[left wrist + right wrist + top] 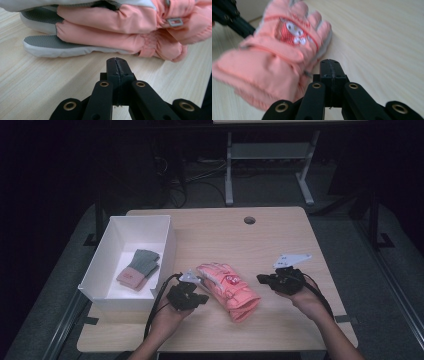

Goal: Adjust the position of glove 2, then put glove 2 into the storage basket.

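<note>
Salmon-pink padded gloves (229,290), stacked as a pair, lie on the pale wooden desk (280,235) between the two hands, their long axis running on a slant from the fingertips at the far left to the cuffs at the near right. The left gripper (199,296) sits just beside the stack's left edge, its jaws pressed fully together and holding nothing; in the left gripper view the grey palm side of the gloves lies straight ahead of the closed tips, close but apart. The right gripper (261,279) is a little farther off on the other side, its jaws likewise pressed together and empty, pointing at the cuff end. The left is the nearer. Beyond the left hand stands a white box (102,260) holding a grey-green glove (140,267), likely where this pair belongs.
</note>
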